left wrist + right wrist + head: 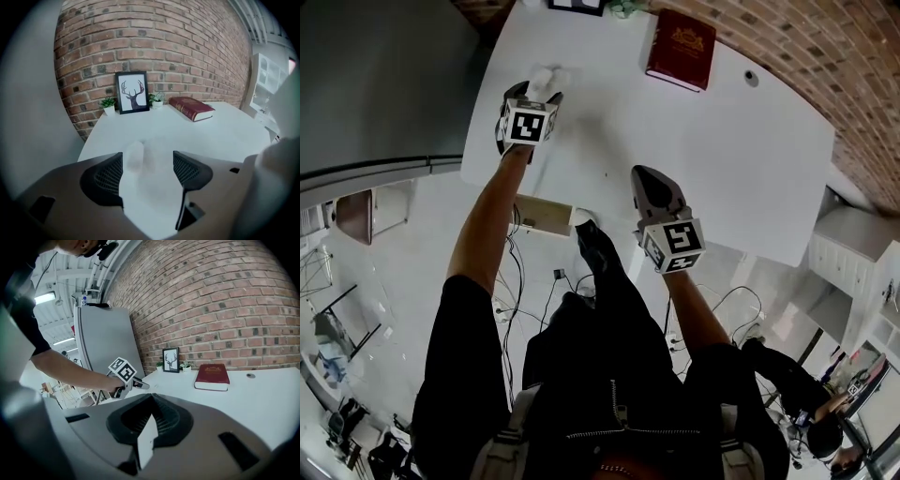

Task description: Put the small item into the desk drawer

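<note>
The left claw [536, 94] stands wide open over the white bench [741, 159], close to its left edge and toward the far left corner, tilted downward. The small white item [135, 157], blurred and pale, lies on the bench top between the two dark ribbed pads. It sits nearer the left pad, and neither pad presses on it. The right claw [649, 176] is over the near edge of the bench with its jaws together and nothing held in them.

Under that near edge, close to the near left corner, the light-wood desk drawer [542, 216] is pulled out, and the item is well apart from it.

A dark red hardcover book [680, 49] lies flat near the far edge. At the far edge, against the red brick wall [187, 51], a black-framed print of a stag's head [132, 92] stands upright. A small green potted plant [108, 104] stands on each side of it.
</note>
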A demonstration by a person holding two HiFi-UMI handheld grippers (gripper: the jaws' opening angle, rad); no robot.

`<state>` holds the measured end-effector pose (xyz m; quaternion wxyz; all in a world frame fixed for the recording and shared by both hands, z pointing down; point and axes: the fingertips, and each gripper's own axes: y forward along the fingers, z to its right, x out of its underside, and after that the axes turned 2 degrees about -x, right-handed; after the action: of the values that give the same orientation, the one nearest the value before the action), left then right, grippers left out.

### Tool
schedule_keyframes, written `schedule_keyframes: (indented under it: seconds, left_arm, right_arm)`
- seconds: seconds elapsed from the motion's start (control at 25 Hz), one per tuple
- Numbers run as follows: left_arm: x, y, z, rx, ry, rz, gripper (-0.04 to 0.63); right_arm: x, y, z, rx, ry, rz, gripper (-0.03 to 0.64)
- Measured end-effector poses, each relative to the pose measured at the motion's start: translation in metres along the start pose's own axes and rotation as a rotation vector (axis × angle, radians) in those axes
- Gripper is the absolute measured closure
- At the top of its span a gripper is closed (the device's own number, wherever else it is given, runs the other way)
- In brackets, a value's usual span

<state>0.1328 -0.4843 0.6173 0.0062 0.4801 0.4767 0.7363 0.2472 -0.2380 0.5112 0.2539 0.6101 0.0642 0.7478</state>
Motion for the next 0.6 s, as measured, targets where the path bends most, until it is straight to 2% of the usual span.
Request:
schedule_keyframes:
  seconds: [0.16, 0.44, 0.6]
  left_arm:
    - [0.008, 0.028, -0.007, -0.021, -0.014, -0.053, 0.267]
    - [0.014, 0.051, -0.004, -0.080, 0.073, -0.123, 0.267]
    - [0.011, 0.057, -0.006, -0.140, 0.126, -0.113, 0.281]
  right_arm:
    - [0.007, -0.004, 0.010, 0.023, 0.023, -0.009, 0.609]
    - [0.018, -0.011, 0.026, 0.067, 0.052, -0.013, 0.611]
    - [0.021, -0.013, 0.029, 0.075, 0.063, -0.016, 0.611]
